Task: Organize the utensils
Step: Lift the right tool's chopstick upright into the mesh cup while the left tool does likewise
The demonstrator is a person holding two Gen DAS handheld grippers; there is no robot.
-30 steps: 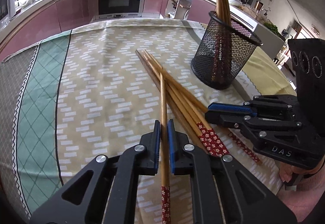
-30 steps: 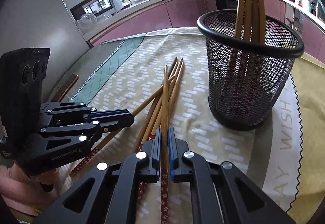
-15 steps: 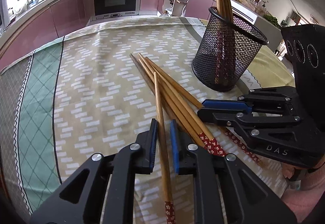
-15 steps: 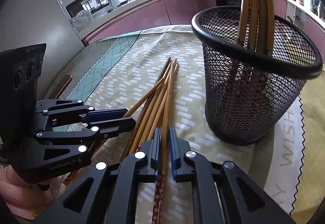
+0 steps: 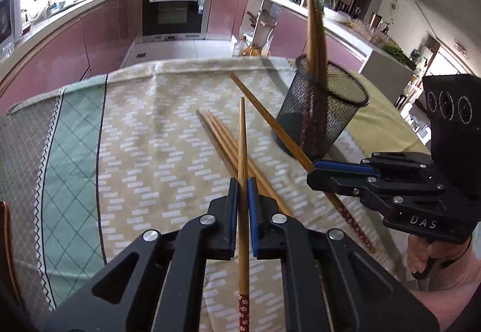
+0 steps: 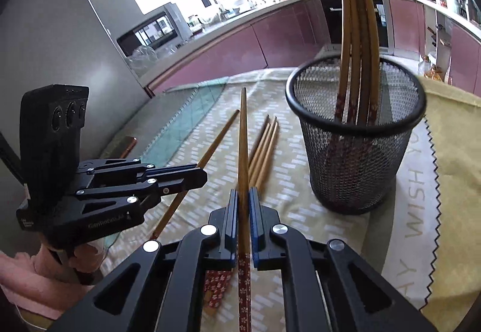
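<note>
My left gripper [image 5: 243, 183] has its jaws closing tight on one wooden chopstick [image 5: 242, 136] with a red flowered end, and the stick is lifted clear of the cloth. My right gripper [image 6: 243, 192] is shut on a second chopstick [image 6: 243, 133], which also hangs in the air. Each gripper shows in the other's view, the right gripper [image 5: 314, 174] and the left gripper [image 6: 203, 177], side by side with their sticks crossing. Three more chopsticks [image 6: 264, 148] lie on the patterned tablecloth [image 5: 144, 151]. A black mesh holder [image 6: 354, 151] stands to the right with several chopsticks upright in it.
The mesh holder [image 5: 321, 118] stands near the table's far right. A person's hands in pink sleeves [image 6: 27, 281] grip the handles. A dark wooden object [image 6: 129, 144] sits at the table's left edge. Kitchen counters and an oven lie beyond the table.
Both grippers have risen, each lifting one chopstick out of the pile on the cloth. The left jaws stood looser half a second ago and now clamp the stick.
</note>
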